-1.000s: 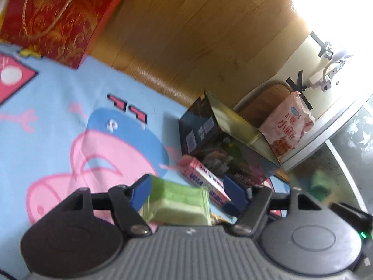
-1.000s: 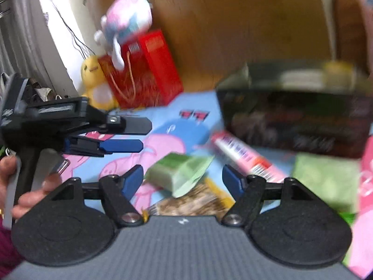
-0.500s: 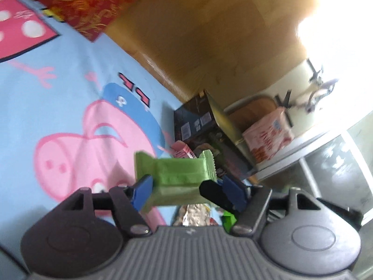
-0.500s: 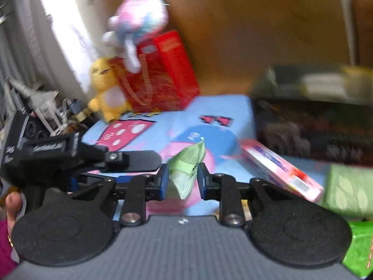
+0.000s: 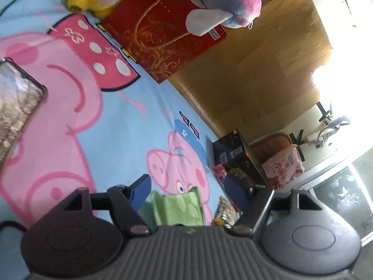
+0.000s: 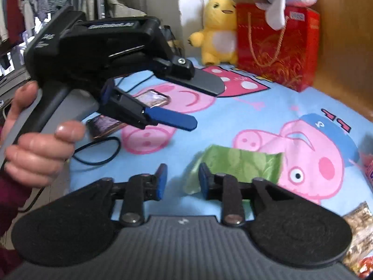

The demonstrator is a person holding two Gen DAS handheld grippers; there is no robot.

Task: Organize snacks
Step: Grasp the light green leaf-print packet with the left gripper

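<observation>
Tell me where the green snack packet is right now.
The green snack packet lies on the cartoon-pig blanket, just ahead of the right claw, overlapping the blue-capped pig's snout.

Looks like a home bedroom. Blue cartoon-pig blanket [image 5: 121,126] spread as the working surface, yellow plush toy [image 6: 219,30] and pastel plush [image 5: 223,2] propped by a red gift bag [image 5: 163,35] against a wooden headboard [image 5: 268,70]. Clothes hanging [image 6: 21,11] at the far left, a phone [image 5: 16,107] lying on the bedding.
</observation>
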